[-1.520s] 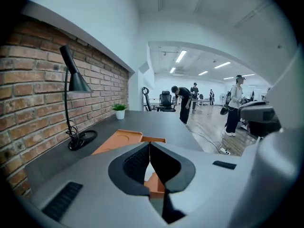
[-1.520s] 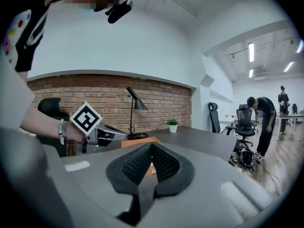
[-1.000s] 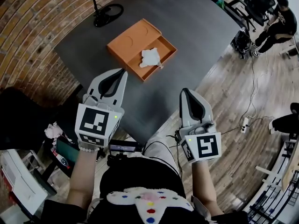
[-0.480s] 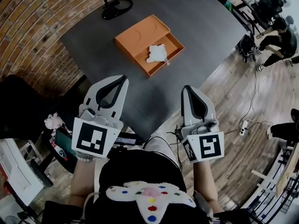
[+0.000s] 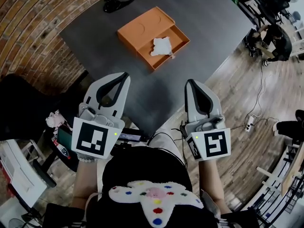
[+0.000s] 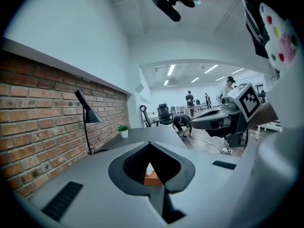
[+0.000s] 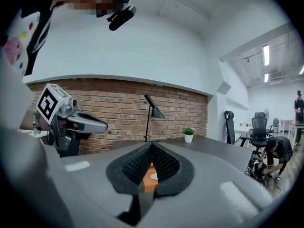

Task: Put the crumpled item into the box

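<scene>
Clearly, both claws were clenched and empty. The left gripper (image 5: 124,74) had its jaw tips pressed together with nothing between them, and the right gripper (image 5: 190,81) showed the same in its own view, the ribbed pads meeting at the tip. Both hovered side by side over the near edge of the dark table (image 5: 204,23), well apart from each other and pointing toward the far side.

The paper (image 5: 162,45), white and crumpled, lay inside the open compartment of the orange box (image 5: 142,28), well apart from either gripper. The box sat at an angle near the table's middle, its other half a flat panel with a round impression.

A lamp (image 6: 86,119) stood by the brick wall (image 5: 33,27), with a small potted plant (image 6: 123,130) further along. A person (image 5: 273,32) crouched on the wooden floor beyond the table.
</scene>
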